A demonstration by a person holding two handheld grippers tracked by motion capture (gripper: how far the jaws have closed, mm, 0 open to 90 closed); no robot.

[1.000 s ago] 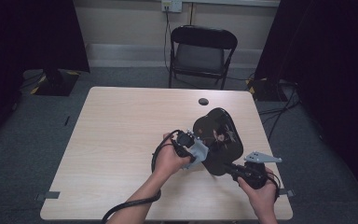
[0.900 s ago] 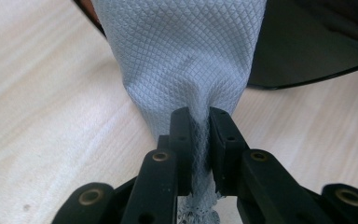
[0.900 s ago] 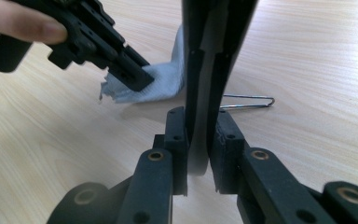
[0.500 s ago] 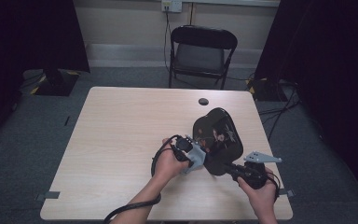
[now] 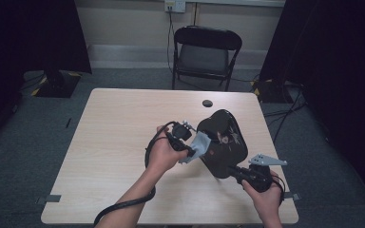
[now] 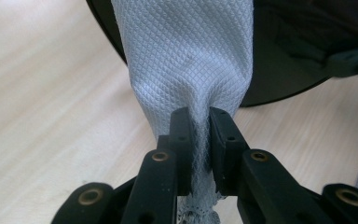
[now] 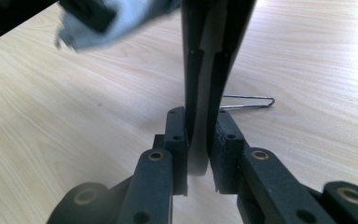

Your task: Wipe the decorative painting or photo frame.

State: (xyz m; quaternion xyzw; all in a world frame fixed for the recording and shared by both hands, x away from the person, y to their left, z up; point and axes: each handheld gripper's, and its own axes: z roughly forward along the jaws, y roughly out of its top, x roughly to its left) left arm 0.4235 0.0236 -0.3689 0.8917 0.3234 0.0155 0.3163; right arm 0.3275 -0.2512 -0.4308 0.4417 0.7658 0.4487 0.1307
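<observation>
The pan (image 5: 223,142), black and glossy, is held tilted above the table (image 5: 104,142) by its handle (image 7: 205,93), which the right tongs (image 7: 198,154) clamp between both jaws; in the right gripper view the handle rises straight up from the closed pads. From its thin dark wall and long handle I judge it stiff and fairly heavy for a grip this far from the bowl, so it will want to swing or sag about the jaws; its sheen suggests a slippery surface, and a hold nearer the bowl would steady it better. A thin wire loop (image 7: 247,102) lies on the table just past the right tongs.

The cloth (image 6: 186,60), a pale waffle-weave rag, is pinched in the closed left tongs (image 6: 199,140), with its free end draped against the pan's side just ahead of them. It looks soft, light and limp, so it will fold rather than push; a bunched grip near its middle, as here, seems right for wiping.

A small dark disc (image 5: 207,103) sits on the table well beyond both tongs, and a folding chair (image 5: 205,52) stands farther off.
</observation>
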